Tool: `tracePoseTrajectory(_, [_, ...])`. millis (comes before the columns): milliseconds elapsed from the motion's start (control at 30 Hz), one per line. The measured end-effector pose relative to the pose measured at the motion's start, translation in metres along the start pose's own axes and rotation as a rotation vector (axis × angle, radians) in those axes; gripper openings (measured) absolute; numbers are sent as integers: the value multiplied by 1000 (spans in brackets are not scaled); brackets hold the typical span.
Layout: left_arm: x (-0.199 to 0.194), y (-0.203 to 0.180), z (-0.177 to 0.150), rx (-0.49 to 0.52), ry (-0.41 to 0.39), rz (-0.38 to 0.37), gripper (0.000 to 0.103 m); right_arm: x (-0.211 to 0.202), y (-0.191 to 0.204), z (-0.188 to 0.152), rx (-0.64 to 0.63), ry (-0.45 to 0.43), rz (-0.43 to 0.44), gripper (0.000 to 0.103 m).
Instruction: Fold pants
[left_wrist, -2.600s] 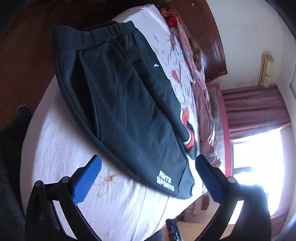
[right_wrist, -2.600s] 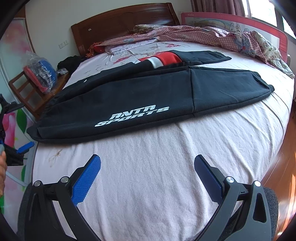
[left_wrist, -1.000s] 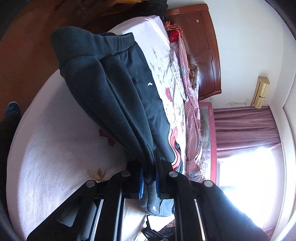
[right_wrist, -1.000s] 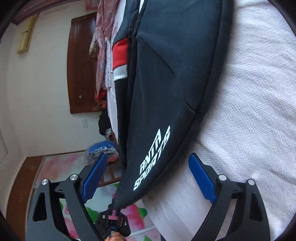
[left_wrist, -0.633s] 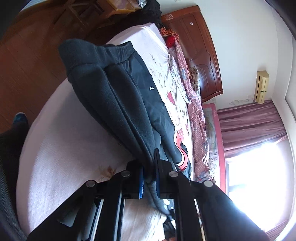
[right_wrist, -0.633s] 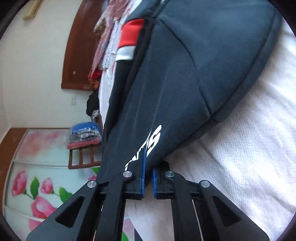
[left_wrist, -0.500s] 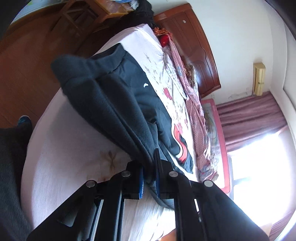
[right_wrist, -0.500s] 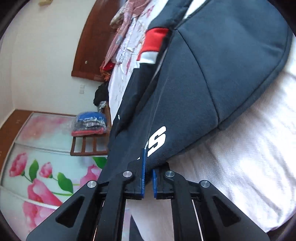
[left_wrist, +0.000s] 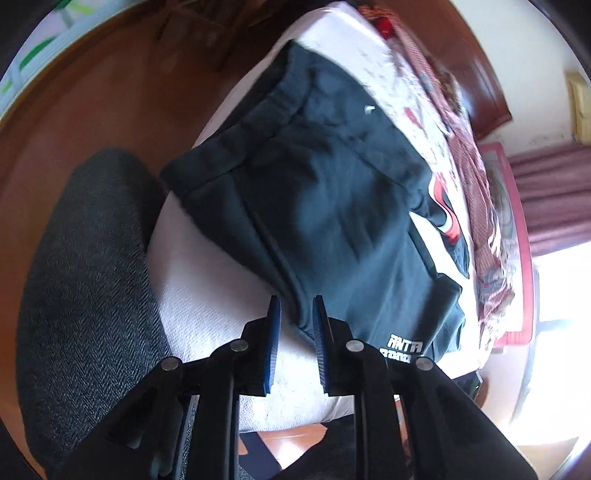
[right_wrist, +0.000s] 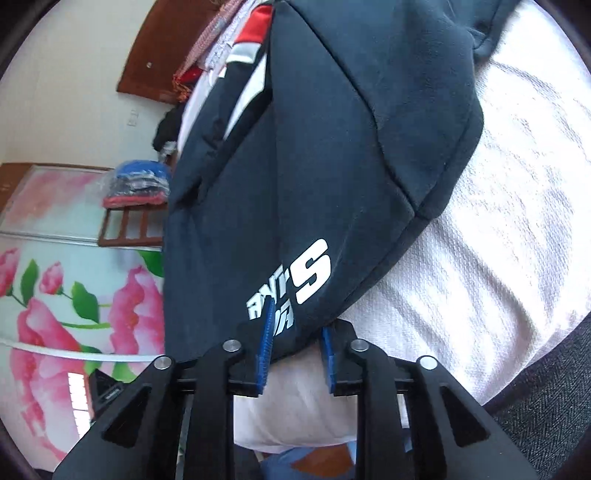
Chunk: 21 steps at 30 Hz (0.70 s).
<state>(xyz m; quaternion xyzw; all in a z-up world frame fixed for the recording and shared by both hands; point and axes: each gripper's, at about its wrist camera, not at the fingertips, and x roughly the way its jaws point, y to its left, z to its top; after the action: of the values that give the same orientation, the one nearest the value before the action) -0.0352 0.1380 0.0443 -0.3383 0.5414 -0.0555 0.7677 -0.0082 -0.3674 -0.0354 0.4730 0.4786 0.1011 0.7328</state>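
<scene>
The dark navy fleece pants (left_wrist: 332, 206) lay on the white bed (left_wrist: 207, 295); the left hand-held gripper (left_wrist: 295, 343) stood slightly parted at their near edge, gripping nothing, and the right hand-held gripper (right_wrist: 295, 350) likewise, cloth loose between its pads.

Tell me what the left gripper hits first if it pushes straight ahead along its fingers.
The left gripper would probably meet the near folded edge of the black pants first; that edge lies just beyond and between its partly open fingers, on the white bedsheet. Depth is unclear.
</scene>
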Motion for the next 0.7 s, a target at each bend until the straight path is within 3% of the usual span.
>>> tracePoseTrajectory(33, [-7, -10, 0, 50, -31, -14, 29, -11, 2, 1, -20, -22, -6, 46])
tracePoseTrajectory(133, [-14, -45, 5, 217, -101, -80, 66, -54, -6, 14, -39, -141, -41, 46])
tracePoseTrajectory(233, [-10, -85, 1, 472, -164, -186, 74, -112, -45, 46, 120, -356, -110, 46])
tracePoseTrajectory(333, [13, -109, -6, 683, -192, -168, 74, -157, -80, 85, 228, -519, -177, 46])
tracePoseTrajectory(367, [20, -107, -8, 705, -179, -140, 74, -167, -87, 97, 250, -556, -239, 46])
tracePoseTrajectory(467, [43, -110, 1, 694, -142, -96, 74, -182, -100, 127, 286, -630, -283, 46])
tracePoseTrajectory(567, [57, -101, 0, 613, -116, -84, 74, -182, -108, 150, 302, -645, -290, 46])
tracePoseTrajectory(700, [82, -86, 5, 550, -103, 4, 75, -163, -112, 170, 273, -609, -331, 46])
